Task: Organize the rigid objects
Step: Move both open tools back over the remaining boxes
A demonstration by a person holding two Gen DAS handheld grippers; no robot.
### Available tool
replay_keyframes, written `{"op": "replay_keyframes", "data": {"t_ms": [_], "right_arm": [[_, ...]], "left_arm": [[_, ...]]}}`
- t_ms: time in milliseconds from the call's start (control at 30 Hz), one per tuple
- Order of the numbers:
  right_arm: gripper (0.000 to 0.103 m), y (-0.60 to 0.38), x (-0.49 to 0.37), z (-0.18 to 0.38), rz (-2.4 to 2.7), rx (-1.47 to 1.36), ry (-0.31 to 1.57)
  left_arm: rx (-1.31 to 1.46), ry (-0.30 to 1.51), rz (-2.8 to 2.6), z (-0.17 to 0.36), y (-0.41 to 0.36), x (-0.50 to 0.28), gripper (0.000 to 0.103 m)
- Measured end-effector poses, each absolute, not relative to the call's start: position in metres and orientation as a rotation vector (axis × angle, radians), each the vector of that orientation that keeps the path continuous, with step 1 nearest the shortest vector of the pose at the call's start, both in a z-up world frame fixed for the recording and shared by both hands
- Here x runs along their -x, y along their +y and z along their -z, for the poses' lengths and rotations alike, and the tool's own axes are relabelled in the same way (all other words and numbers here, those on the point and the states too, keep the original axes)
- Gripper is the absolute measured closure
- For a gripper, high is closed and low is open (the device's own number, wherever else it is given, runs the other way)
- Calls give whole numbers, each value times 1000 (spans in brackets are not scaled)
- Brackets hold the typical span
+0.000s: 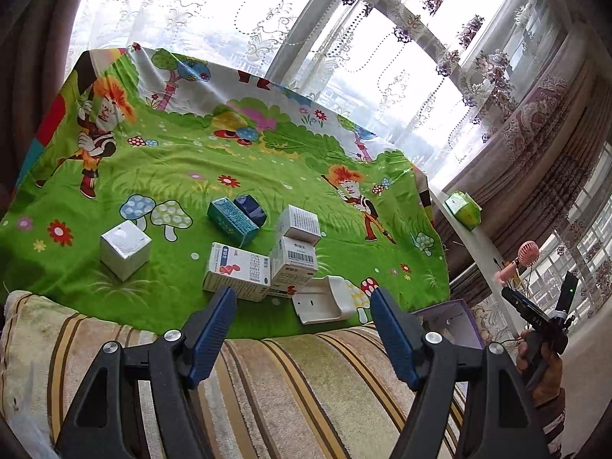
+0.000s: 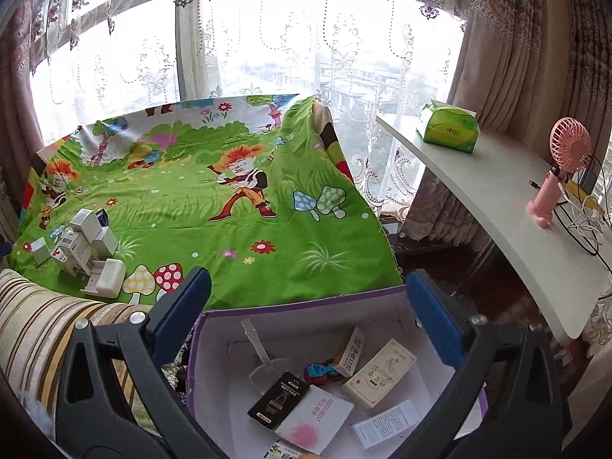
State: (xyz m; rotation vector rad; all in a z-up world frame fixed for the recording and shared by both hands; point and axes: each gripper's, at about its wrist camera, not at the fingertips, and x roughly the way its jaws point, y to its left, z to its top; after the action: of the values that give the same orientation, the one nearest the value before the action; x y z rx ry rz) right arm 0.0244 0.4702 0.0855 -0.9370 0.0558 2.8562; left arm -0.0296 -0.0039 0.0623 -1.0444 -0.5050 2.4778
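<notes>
while my right hand-held gripper (image 2: 306, 306) hangs over the purple-edged box (image 2: 397, 290), its jaws stand at their widest with nothing between them; i take it as freed up for the next fetch, since the box sits directly below.

inside the box: a black card packet (image 2: 277, 399), a white carton with a drawn figure (image 2: 378, 373), a small orange-and-white carton (image 2: 349, 351), a red-and-blue toy piece (image 2: 319, 371), a clear flat tool (image 2: 264, 359), loose white slips. sorted things collect here, near right, off the cloth's edge.

my left hand-held gripper (image 1: 302, 294) is fairly wide and empty, pointed down toward the unsorted cluster on the green cartoon cloth (image 1: 160, 160). nearest its tips: a white carton with red print (image 1: 237, 271) and a white plastic holder (image 1: 325, 298) lying on its side. just behind, a barcode carton (image 1: 294, 262) with a white cube box (image 1: 300, 223) leaning on top. farther: teal carton (image 1: 231, 222) touching a dark blue box (image 1: 250, 208). a silver cube (image 1: 124, 248) stands apart at left.

judgement: left takes the pile because it lies on that side, and the jaws look about right for the red-print carton.

striped cushion (image 1: 287, 382) lies along the near edge; tissue pack (image 2: 447, 130) and pink fan (image 2: 562, 168) on the desk (image 2: 478, 199) at right look unrelated.
</notes>
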Motion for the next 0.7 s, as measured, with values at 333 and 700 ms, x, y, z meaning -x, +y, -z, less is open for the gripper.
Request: {"op": "replay_keyframes", "data": {"t_ms": [333, 700], "right_arm": [[0, 410, -7, -83, -2996, 1041, 156], [0, 340, 19, -70, -3058, 1225, 116]], "left_arm": [[1071, -584, -2591, -59, -57, 33, 30], [1163, -517, -2635, -49, -74, 58, 29]]}}
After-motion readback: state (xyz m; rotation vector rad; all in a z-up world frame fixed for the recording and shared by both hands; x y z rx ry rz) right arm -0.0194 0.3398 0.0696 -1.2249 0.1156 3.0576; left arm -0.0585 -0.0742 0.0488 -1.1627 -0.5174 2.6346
